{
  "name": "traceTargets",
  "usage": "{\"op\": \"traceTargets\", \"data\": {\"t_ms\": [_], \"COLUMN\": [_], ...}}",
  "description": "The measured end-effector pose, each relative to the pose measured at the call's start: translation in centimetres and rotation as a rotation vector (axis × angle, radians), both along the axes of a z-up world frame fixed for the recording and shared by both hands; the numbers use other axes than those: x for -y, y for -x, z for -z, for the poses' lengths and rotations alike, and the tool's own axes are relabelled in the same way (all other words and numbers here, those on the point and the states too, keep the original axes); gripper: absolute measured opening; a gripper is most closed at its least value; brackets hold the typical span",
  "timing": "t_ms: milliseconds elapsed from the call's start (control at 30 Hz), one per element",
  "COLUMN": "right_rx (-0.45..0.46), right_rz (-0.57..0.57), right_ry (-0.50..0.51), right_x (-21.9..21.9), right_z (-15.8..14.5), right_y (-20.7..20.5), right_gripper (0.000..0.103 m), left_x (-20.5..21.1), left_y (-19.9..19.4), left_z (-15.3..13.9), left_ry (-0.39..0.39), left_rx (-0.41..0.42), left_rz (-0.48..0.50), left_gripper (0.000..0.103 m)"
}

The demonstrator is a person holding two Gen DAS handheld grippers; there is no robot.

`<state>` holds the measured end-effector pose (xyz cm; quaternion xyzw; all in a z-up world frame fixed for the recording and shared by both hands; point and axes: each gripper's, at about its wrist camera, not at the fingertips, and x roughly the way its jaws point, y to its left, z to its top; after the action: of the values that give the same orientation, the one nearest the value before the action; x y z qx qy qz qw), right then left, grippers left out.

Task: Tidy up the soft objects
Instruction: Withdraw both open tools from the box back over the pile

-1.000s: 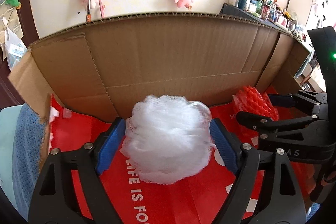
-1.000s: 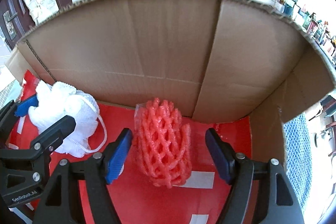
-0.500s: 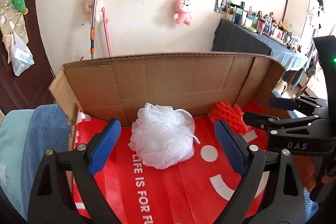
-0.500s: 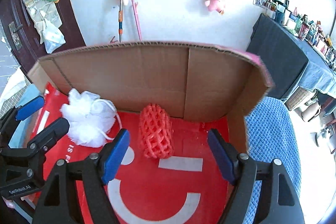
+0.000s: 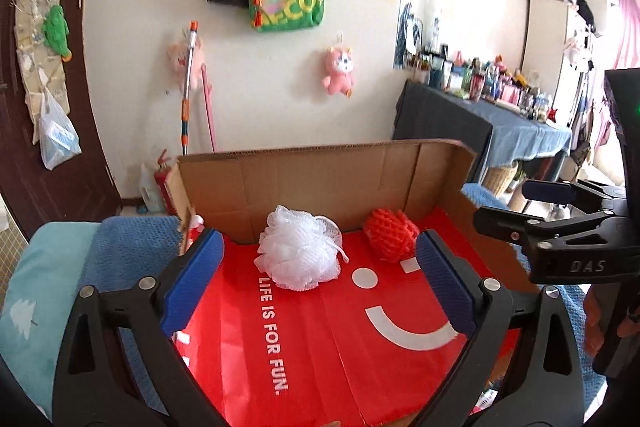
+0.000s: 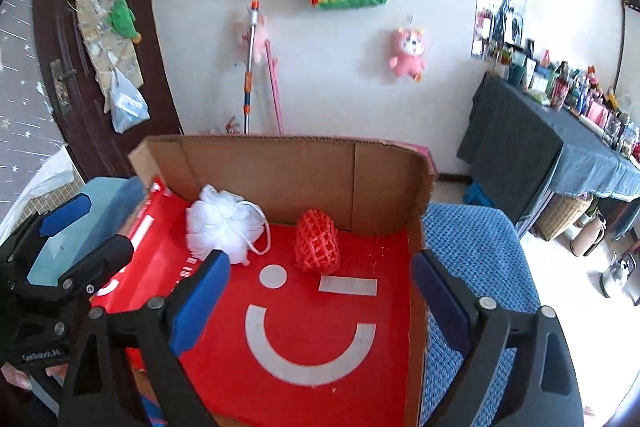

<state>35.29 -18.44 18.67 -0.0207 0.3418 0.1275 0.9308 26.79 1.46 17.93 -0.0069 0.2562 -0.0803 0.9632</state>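
Observation:
A white mesh bath pouf (image 5: 300,253) (image 6: 224,225) and a red foam net sleeve (image 5: 390,239) (image 6: 317,242) lie side by side on the red lining at the back of an open cardboard box (image 5: 320,167) (image 6: 280,163). My left gripper (image 5: 318,283) is open and empty, well back from the pouf. My right gripper (image 6: 320,297) is open and empty, well back from the red net. Each gripper shows at the edge of the other's view.
The box sits on blue towels (image 6: 472,247) (image 5: 120,251). Beyond it are a white wall with hanging bags and plush toys (image 5: 338,71), a mop (image 5: 188,87), a dark door (image 6: 80,67) and a cluttered table (image 6: 560,131) to the right.
Both grippers have pulled back and up, away from the pouf and the red net, which stay lying in the box. More of the room has come into view.

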Motion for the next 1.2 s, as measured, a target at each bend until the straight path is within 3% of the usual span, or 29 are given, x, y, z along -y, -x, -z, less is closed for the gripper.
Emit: {"op": "traceTargets", "data": {"t_ms": [133, 500, 867, 1200], "right_rx": [0.063, 0.275, 0.402, 0.453], "right_rz": [-0.016, -0.002, 0.028, 0.079], "right_ry": [-0.040, -0.055, -0.066, -0.084], "right_x": [0.4, 1.5, 1.4, 2.1], "right_z": [-1.3, -2.5, 1.0, 4.7], "right_y": [3.6, 14.1, 22.0, 25.7], "right_gripper": [0.103, 0.103, 0.103, 0.103], "left_x": [0.1, -0.1, -0.5, -0.6], "left_y": [3.1, 12.1, 18.4, 21.9], "left_z": [-1.0, -1.6, 1.4, 4.2], "left_ry": [0.003, 0.052, 0.044, 0.054], "left_rx": [0.074, 0.217, 0.260, 0.270], "left_rz": [-0.003, -0.018, -0.050, -0.057], "left_gripper": [0.103, 0.103, 0.103, 0.103]}}
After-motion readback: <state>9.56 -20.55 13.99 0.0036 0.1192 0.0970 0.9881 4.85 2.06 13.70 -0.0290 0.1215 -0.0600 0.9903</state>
